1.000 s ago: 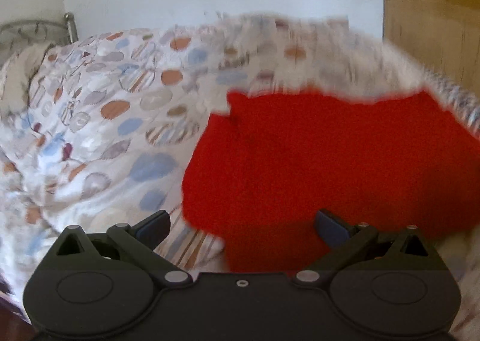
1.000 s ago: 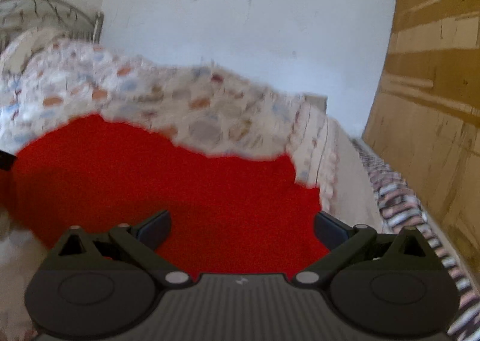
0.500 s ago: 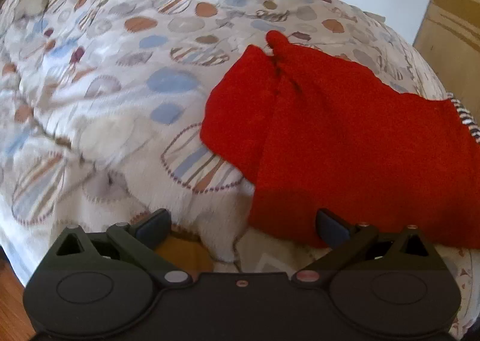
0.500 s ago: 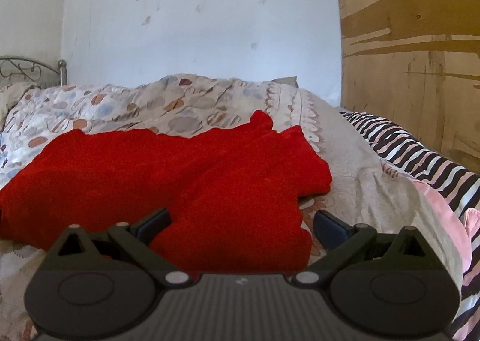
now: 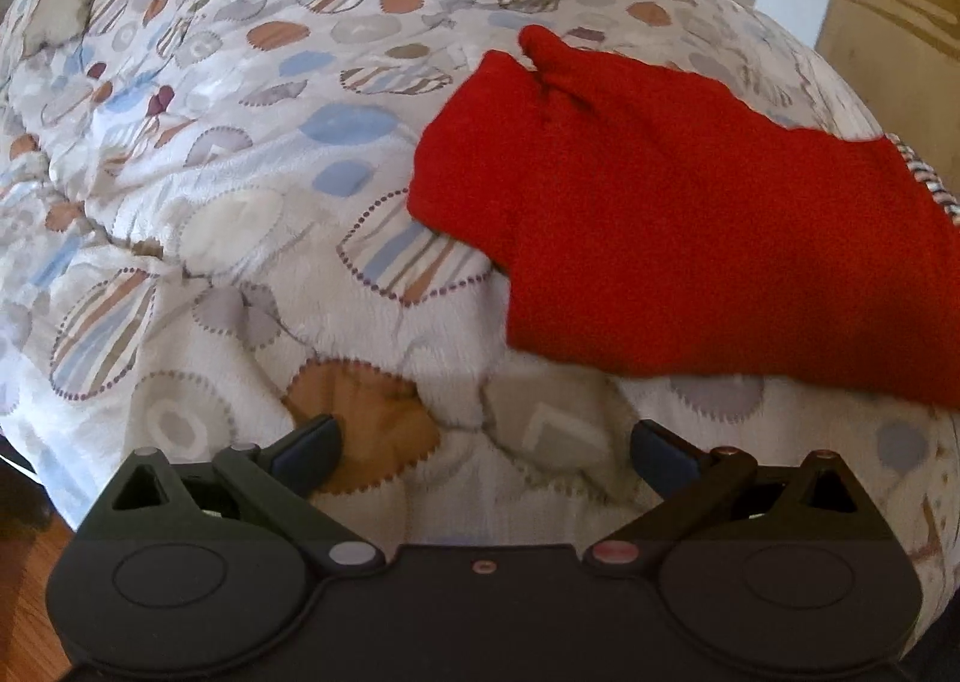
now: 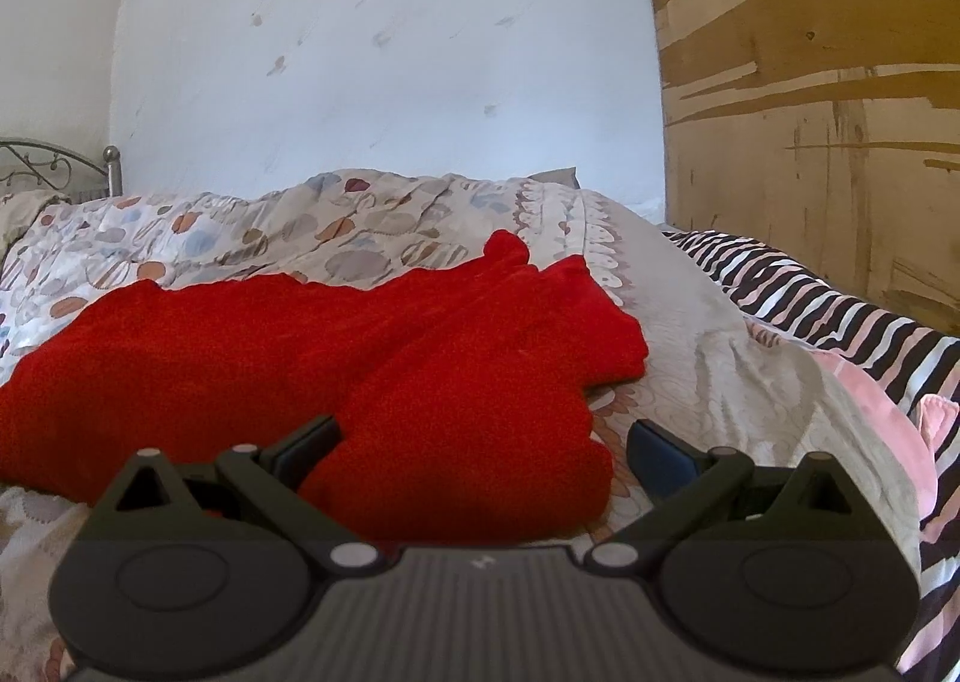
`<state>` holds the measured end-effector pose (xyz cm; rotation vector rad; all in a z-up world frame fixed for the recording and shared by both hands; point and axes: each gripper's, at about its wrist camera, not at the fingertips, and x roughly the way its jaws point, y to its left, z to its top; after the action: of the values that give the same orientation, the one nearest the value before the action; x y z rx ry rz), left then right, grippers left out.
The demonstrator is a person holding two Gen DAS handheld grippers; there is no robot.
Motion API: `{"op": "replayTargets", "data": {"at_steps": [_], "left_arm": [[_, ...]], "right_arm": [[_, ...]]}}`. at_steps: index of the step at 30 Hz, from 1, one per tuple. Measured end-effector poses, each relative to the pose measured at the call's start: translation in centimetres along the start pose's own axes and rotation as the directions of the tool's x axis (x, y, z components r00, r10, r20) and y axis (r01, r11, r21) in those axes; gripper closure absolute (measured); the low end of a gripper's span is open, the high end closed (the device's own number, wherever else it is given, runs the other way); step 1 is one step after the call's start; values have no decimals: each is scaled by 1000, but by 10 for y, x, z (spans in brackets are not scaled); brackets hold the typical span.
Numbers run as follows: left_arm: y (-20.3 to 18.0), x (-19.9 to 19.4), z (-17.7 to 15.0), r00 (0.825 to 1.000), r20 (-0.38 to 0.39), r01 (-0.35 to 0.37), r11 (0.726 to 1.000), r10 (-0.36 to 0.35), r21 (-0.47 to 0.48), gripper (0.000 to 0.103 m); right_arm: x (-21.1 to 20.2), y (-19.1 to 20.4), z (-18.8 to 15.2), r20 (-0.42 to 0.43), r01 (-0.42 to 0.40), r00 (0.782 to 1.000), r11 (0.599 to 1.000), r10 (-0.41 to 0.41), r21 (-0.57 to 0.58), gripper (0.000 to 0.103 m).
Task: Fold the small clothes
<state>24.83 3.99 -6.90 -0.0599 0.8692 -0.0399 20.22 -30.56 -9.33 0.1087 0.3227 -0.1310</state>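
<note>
Your red garment (image 5: 708, 214) lies spread on the patterned quilt (image 5: 240, 190) that covers the bed, toward the right half of the left wrist view, with a small bunched tip sticking up at its far edge. In the right wrist view the same red garment (image 6: 336, 358) fills the middle and left, lying in soft folds, one thicker lobe reaching toward you and its right edge ending on pale quilt (image 6: 690, 358). Your left claw (image 5: 483, 445) has its fingers spread wide and holds nothing; it hangs over bare quilt, near the garment's front edge but apart from it. Your right claw (image 6: 483, 445) is spread just as wide and also grips nothing; the near lobe of the garment lies between and below its fingers, and the left fingertip (image 6: 312, 439) looks to overlap the cloth, though you cannot tell from here whether it touches. To the right of the quilt lies a black, white and pink striped bedding (image 6: 840, 322), beside a wooden panel (image 6: 810, 82). A white wall (image 6: 390, 52) stands behind the bed, and a metal bed frame (image 6: 60, 166) shows at the far left.
</note>
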Motion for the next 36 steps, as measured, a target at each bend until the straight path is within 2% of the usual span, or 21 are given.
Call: {"op": "replayTargets", "data": {"at_steps": [6,10,11,13,14,16,23,28,31,34,36], "left_arm": [[7,-8,0,999,-20,39,998,-40,-52,1],[14,-13,7,995,-41,87,987,-94,-133,1],[16,-14,8,994,-42,97,983,-104,-153,1],[18,-15,9,991,-43,115,976,-125,-187,1],[18,-15,9,990,-44,122,972,-134,-199,1],[18,-15,9,988,-47,134,968,-147,-215,1],[20,-13,4,987,-62,130,965,-148,-226,1],[25,-14,2,986,-55,137,960,-155,-246,1],[27,-15,0,984,-38,157,952,-173,-262,1],[27,-17,-3,970,-5,230,929,-241,-291,1],[26,-16,-6,945,25,317,892,-327,-321,1]], "right_arm": [[0,2,1,-16,17,1000,1000,-17,14,0],[3,4,27,-126,13,992,1000,-12,12,0],[1,5,36,-128,17,992,999,-13,33,0],[-9,9,48,-63,15,998,998,-12,53,0],[-14,14,55,-22,3,1000,999,-2,42,0],[-13,26,67,5,-23,1000,1000,23,-11,0],[14,71,81,-18,-98,995,967,96,-235,0],[30,96,59,-88,-138,990,930,114,-341,0],[25,93,35,-55,-140,990,932,129,-334,0],[27,82,31,-60,-171,985,950,161,-260,0],[32,76,33,-90,-202,978,956,186,-212,0]]}}
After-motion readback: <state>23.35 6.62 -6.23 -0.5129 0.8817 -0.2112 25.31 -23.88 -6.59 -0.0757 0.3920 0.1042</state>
